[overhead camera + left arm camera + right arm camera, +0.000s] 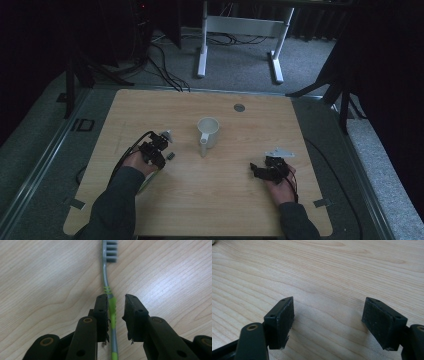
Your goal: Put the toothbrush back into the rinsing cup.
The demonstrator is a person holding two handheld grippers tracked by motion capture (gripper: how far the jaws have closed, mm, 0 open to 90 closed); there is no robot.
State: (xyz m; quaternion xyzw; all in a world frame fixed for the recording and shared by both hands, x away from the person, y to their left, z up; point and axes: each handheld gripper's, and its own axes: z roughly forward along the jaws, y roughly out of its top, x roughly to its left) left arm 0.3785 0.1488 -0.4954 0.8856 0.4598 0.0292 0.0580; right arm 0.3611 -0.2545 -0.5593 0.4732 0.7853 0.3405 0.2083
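Between the jaws of the left gripper, in the left gripper view, lies a toothbrush flat on the worktop. Its long axis runs straight away from the gripper, in line with the jaws: the green grip section sits in the gap, the grey neck continues forward, and the bristle head lies farthest off. The jaws stand parted; the left jaw is against or just beside the handle, the right jaw stands clear of it. The handle is therefore off-centre in the gap and not yet gripped.

In the high view, the left gripper is low over the worktop, with a white mug beyond it near the centre. The right gripper rests well apart, released and empty. The left hand is judged nearer for the pickup.
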